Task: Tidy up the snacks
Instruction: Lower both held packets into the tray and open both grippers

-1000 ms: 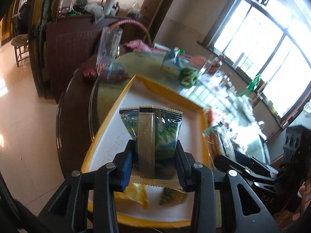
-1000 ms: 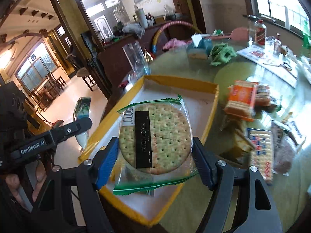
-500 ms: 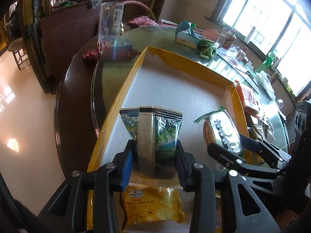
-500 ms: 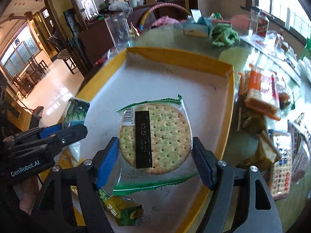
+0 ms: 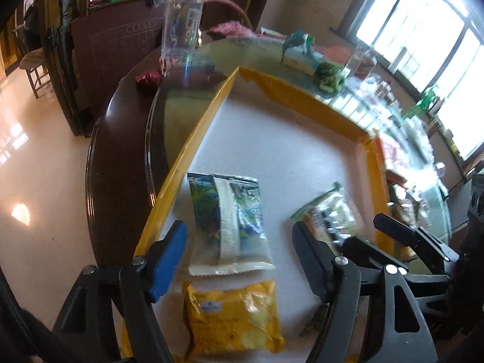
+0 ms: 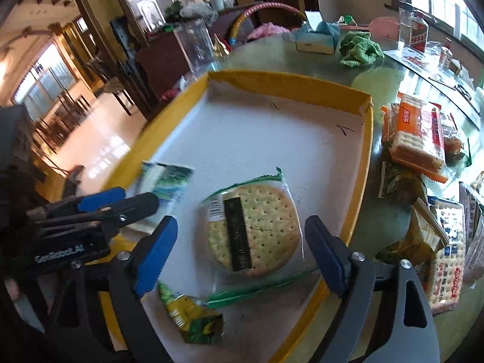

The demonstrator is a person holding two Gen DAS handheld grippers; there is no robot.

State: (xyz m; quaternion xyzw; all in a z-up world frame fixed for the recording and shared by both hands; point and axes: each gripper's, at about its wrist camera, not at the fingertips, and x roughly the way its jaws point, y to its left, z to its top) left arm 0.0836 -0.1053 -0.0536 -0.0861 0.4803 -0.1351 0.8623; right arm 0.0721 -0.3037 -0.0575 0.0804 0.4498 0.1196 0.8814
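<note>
Background clutter on the round glass-topped table [image 6: 375, 69].
We see a crumpled green cloth [image 6: 360, 49], a blue tissue box [image 6: 316, 37], a tall clear plastic container [image 5: 181, 28], a clear glass bottle with a red label [image 6: 417, 30].

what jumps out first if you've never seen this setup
The yellow-rimmed tray with its white floor fills both views. In it lie a round cracker pack between the open right gripper fingers and a blue-green packet between the open left gripper fingers. More snacks are piled on the glass table right of the tray.

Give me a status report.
Left tool open, right tool open. Green packet and cracker pack lie released in yellow tray. Nothing blocking.
</note>
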